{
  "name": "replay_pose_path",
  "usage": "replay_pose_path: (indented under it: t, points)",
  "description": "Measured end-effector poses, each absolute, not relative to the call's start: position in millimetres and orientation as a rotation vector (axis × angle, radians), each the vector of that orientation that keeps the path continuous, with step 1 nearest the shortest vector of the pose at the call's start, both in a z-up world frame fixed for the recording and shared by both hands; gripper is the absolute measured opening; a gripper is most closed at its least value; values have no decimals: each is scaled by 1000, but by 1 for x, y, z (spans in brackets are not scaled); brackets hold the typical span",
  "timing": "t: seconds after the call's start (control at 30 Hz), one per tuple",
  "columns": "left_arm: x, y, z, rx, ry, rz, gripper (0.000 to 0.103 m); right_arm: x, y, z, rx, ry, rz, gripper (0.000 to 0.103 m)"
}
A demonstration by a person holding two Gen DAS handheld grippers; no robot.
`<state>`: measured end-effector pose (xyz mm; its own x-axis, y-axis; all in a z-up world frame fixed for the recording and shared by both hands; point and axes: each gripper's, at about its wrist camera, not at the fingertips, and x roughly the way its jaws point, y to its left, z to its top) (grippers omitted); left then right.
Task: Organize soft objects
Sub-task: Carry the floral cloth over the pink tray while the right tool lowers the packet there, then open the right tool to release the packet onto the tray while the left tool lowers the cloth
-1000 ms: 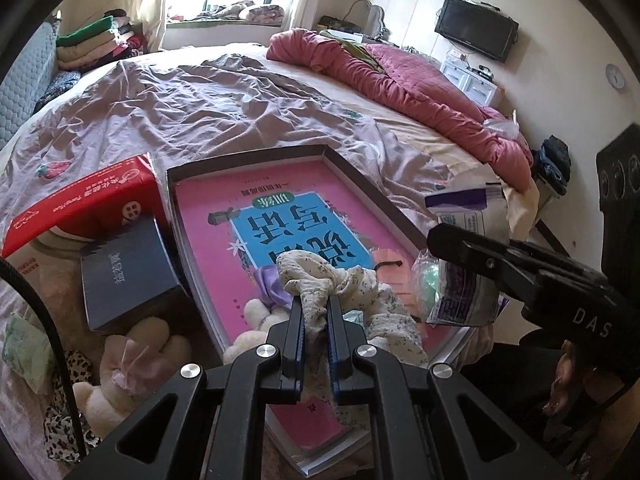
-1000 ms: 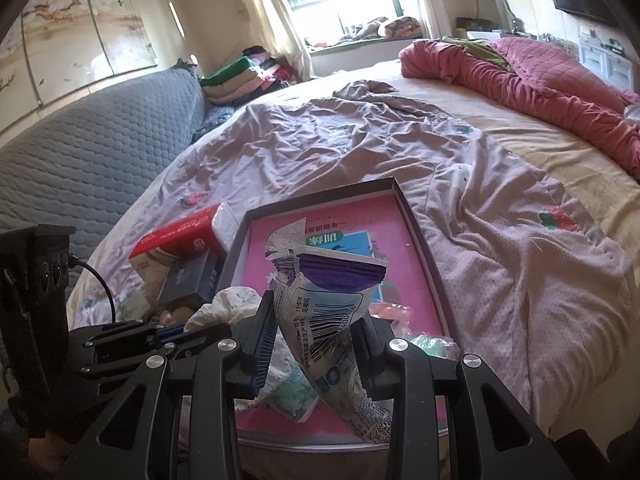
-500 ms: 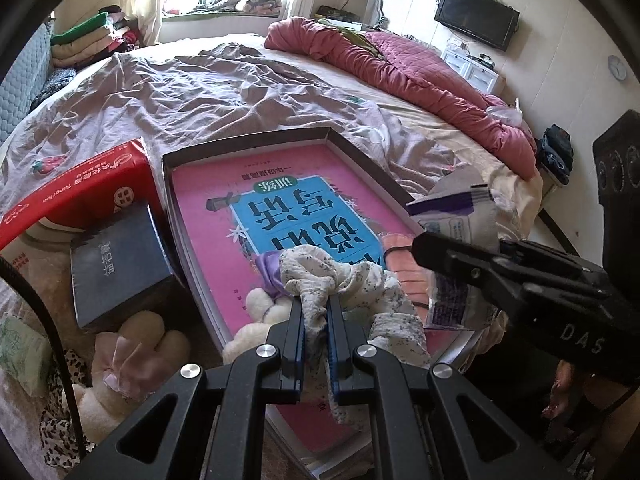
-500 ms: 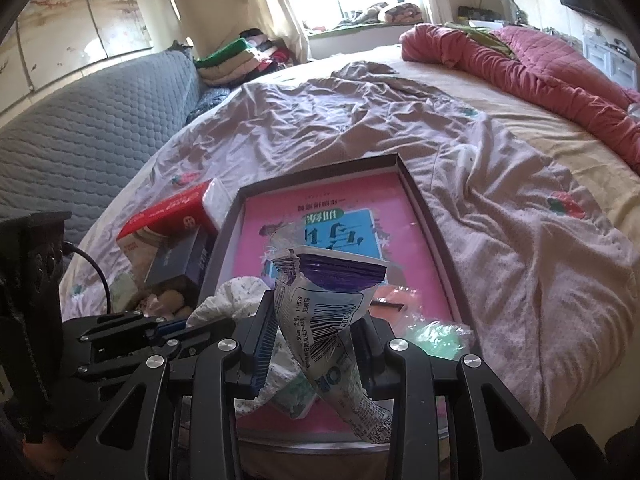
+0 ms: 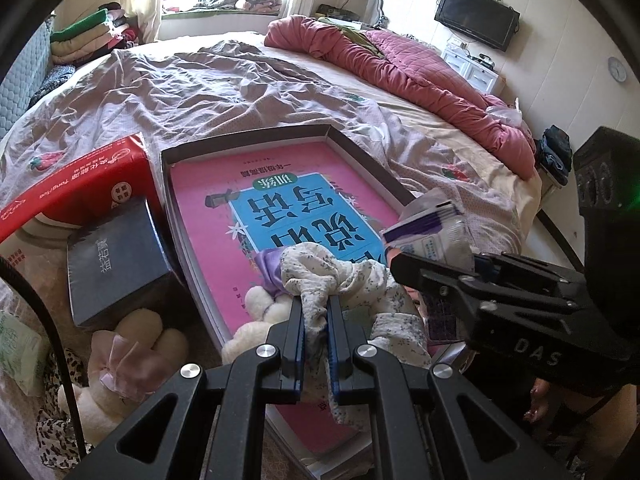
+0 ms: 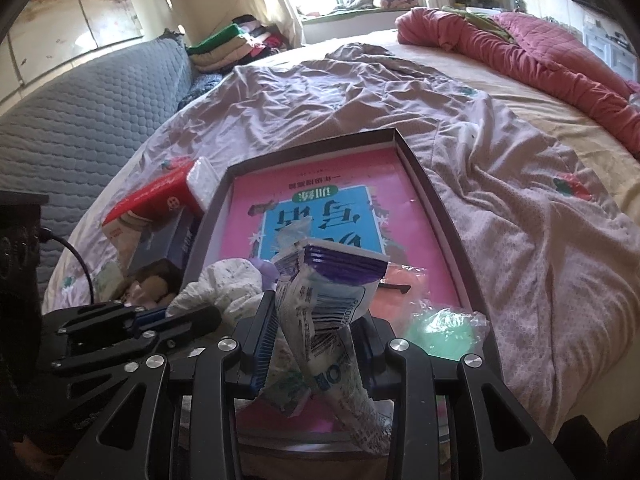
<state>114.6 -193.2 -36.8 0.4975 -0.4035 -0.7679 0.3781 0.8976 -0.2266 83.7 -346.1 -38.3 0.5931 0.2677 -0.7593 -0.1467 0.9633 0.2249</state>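
Note:
My left gripper [image 5: 316,312] is shut on a white flower-print cloth [image 5: 344,280], held over the near end of a shallow dark box [image 5: 256,136] that has a pink book cover inside. My right gripper [image 6: 316,320] is shut on a crumpled white-and-purple plastic packet [image 6: 328,300], also above the box's near end [image 6: 312,140]. In the left wrist view the right gripper [image 5: 404,268] comes in from the right with the packet [image 5: 428,236]. A cream plush toy [image 5: 256,312] lies in the box under the cloth. A green crinkled bag [image 6: 444,328] and an orange pouch [image 6: 400,284] lie in the box's near right corner.
Left of the box stand a red tissue pack [image 5: 76,184] and a dark box [image 5: 116,260]. A cream plush with a pink bow [image 5: 120,356], a leopard-print cloth [image 5: 56,428] and a green packet [image 5: 20,352] lie nearby. A rumpled mauve sheet [image 5: 200,84] and red quilt [image 5: 400,68] cover the bed.
The right gripper has sunk a little with the packet, nearer to the box and to the cloth. The left gripper still holds the cloth in the same place.

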Motion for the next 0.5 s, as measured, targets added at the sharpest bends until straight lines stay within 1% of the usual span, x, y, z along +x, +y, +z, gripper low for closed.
replay_pose_path:
  t: [0.5]
  points:
    - [115, -194, -38, -33, 937, -473, 10, 88, -355, -47, 168, 908, 185, 37]
